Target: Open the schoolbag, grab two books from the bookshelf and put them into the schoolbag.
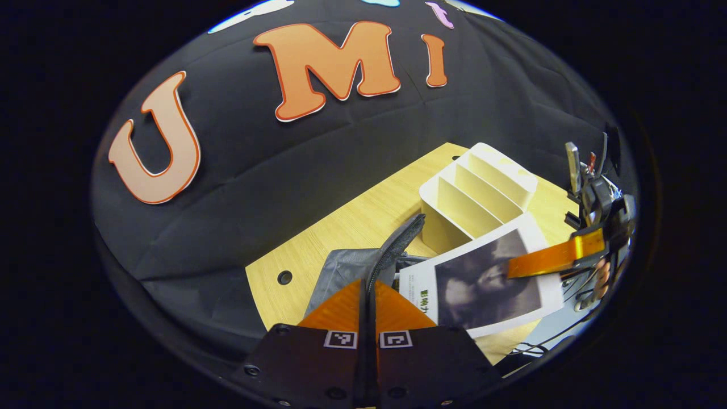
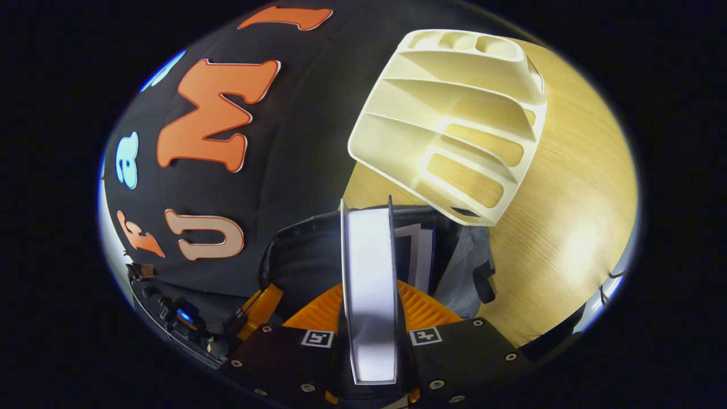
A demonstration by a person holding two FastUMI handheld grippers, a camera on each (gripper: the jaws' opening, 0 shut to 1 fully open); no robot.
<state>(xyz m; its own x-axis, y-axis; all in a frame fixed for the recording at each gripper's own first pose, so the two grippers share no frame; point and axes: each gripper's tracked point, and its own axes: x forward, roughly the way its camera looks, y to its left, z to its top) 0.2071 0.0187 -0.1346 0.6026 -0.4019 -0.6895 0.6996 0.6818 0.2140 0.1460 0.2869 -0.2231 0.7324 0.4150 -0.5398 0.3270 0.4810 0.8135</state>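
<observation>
The grey schoolbag [image 1: 339, 268] lies on the wooden table [image 1: 352, 221], and my left gripper [image 1: 369, 286] is shut on its zippered rim, holding the mouth up. My right gripper [image 2: 368, 288] is shut on a white book [image 2: 369, 255], seen edge-on and held over the bag's open mouth [image 2: 301, 255]. In the left gripper view that book [image 1: 483, 278] shows a white cover with a dark picture, with the right gripper's orange finger [image 1: 545, 258] on it. Another book [image 2: 419, 250] stands inside the bag. The cream bookshelf [image 1: 477, 190] stands just behind, its slots bare.
The bookshelf [image 2: 454, 113] is close beyond the bag, with bare table [image 2: 568, 187] to its right. The left gripper's orange finger [image 2: 261, 309] sits at the bag's left side. A round cable hole [image 1: 284, 278] is in the table near the black cloth wall.
</observation>
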